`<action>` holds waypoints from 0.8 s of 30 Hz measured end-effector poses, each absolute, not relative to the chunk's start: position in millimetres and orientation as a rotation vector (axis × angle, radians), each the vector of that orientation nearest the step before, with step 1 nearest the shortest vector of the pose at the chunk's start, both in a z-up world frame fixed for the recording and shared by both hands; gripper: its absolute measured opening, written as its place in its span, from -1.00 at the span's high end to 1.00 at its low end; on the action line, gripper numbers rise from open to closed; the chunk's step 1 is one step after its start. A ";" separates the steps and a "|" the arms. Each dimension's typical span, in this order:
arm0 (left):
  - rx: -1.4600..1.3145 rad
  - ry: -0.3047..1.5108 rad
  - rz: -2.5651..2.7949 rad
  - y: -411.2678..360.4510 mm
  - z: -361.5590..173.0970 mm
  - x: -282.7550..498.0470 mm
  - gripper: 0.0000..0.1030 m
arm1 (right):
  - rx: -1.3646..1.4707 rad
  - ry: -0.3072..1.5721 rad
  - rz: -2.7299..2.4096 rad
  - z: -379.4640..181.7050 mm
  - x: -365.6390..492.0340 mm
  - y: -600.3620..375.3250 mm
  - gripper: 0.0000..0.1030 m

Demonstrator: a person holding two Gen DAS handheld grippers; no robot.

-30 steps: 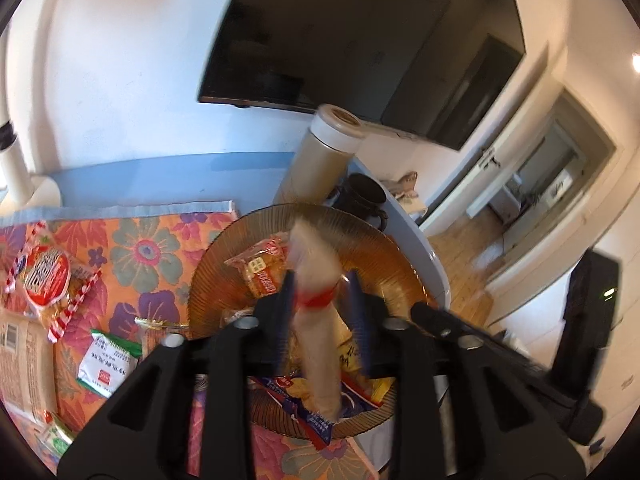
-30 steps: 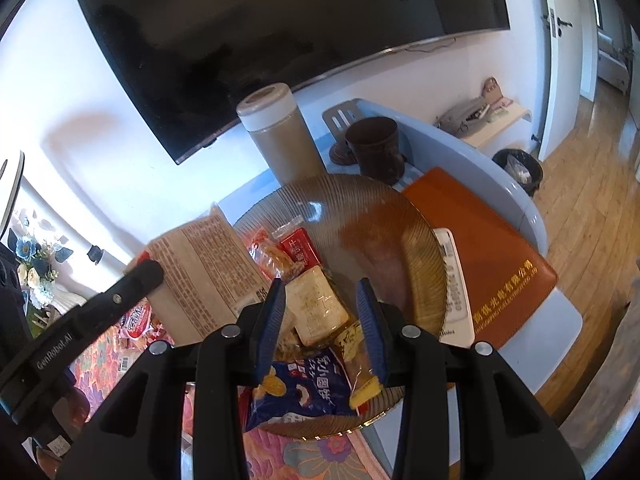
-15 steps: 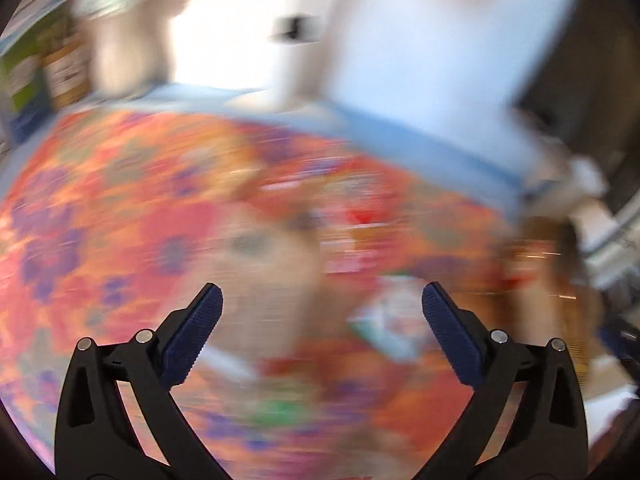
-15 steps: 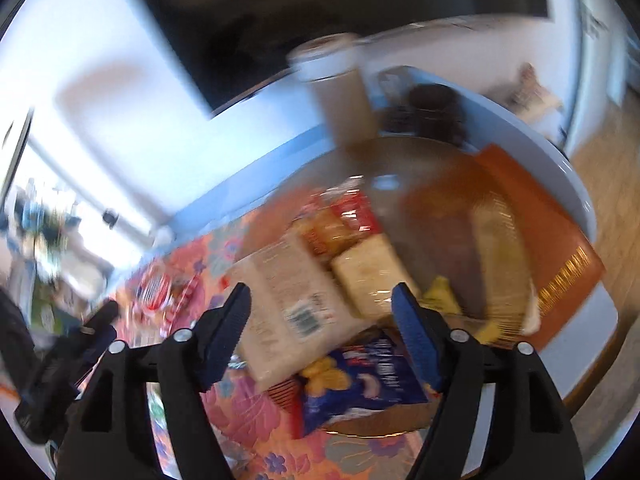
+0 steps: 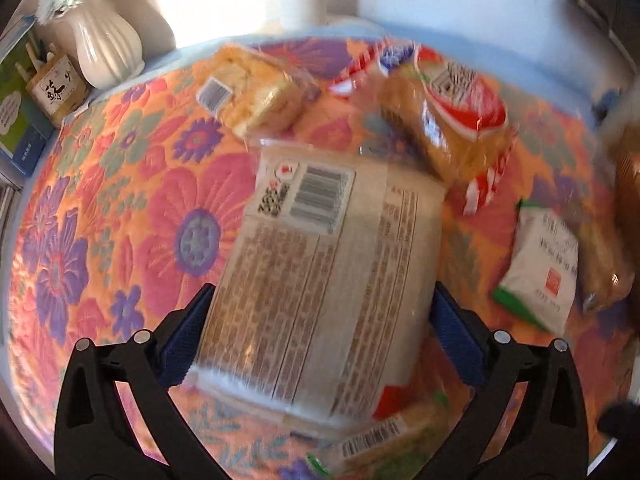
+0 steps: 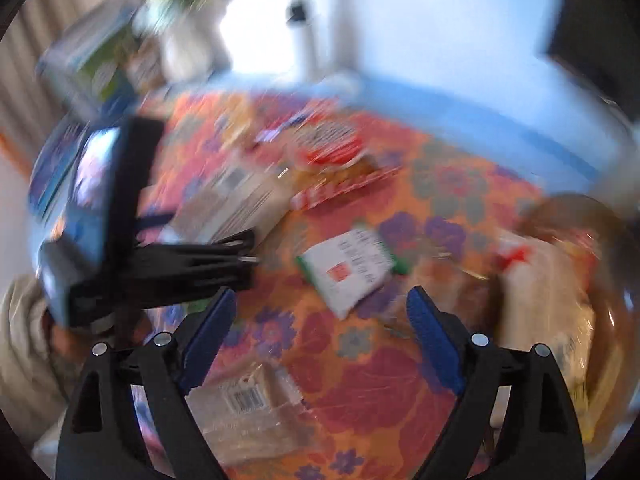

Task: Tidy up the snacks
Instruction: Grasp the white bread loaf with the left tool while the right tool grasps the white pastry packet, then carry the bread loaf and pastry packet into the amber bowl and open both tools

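Observation:
In the left wrist view my left gripper (image 5: 320, 328) is open wide, its fingers either side of a large beige snack packet (image 5: 332, 276) with a barcode, lying on the floral cloth (image 5: 120, 200). A red-and-white packet (image 5: 452, 108), a yellow cake packet (image 5: 256, 92) and a small white-green packet (image 5: 540, 268) lie around it. In the blurred right wrist view my right gripper (image 6: 320, 332) is open and empty above the cloth, near the white-green packet (image 6: 352, 264). The brown glass plate (image 6: 612, 240) with snacks is at the right. The left gripper (image 6: 160, 264) shows at the left.
A white vase (image 5: 108, 48), a small labelled box (image 5: 58, 86) and books stand at the table's far left corner. A clear-wrapped packet (image 6: 248, 412) lies under the right gripper. The blue table edge (image 6: 480, 112) runs along the back by the wall.
The left gripper let go of its packet over the plate, opened, swung left and came down over the beige packet. The right gripper opened and swung left away from the plate.

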State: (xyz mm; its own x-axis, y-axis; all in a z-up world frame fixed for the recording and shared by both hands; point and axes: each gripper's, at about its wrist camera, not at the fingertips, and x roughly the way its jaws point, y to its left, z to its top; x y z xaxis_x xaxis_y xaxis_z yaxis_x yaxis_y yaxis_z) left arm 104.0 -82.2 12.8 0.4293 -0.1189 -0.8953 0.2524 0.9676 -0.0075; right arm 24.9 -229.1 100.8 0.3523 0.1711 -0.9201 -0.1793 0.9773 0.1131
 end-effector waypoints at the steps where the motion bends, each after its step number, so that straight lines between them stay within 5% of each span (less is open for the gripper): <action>1: 0.111 1.094 -0.232 -78.6 13.0 104.5 -0.86 | -0.021 1.203 0.230 98.0 29.2 -229.9 -0.69; 5: -0.022 1.059 -0.252 -51.0 19.6 106.5 -0.56 | -0.126 1.299 0.194 73.0 51.2 -229.8 -0.74; 15: -0.278 0.972 -0.273 3.7 73.8 84.9 -0.53 | -0.283 1.484 0.267 11.0 89.4 -217.5 -0.87; 18: -0.291 0.932 -0.288 4.2 89.2 81.4 -0.53 | -0.277 1.455 0.298 15.9 82.6 -217.3 -0.53; 19: -0.294 0.927 -0.290 2.8 91.0 83.0 -0.53 | -0.277 1.437 0.313 20.4 79.2 -216.6 -0.16; 20: -0.300 0.919 -0.293 1.7 95.0 82.7 -0.53 | -0.278 1.418 0.316 25.3 76.6 -215.3 -0.03; 24: -0.326 0.897 -0.315 0.3 106.1 84.5 -0.53 | -0.117 1.360 0.314 49.2 74.9 -231.2 0.06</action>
State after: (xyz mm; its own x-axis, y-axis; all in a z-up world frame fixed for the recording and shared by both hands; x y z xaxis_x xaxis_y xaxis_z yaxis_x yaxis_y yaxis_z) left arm 84.5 0.3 106.1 0.5847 -0.3988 -0.7065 0.1305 0.9057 -0.4033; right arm 74.9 -231.2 49.2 0.1748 0.1538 -0.9725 -0.2886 0.9523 0.0988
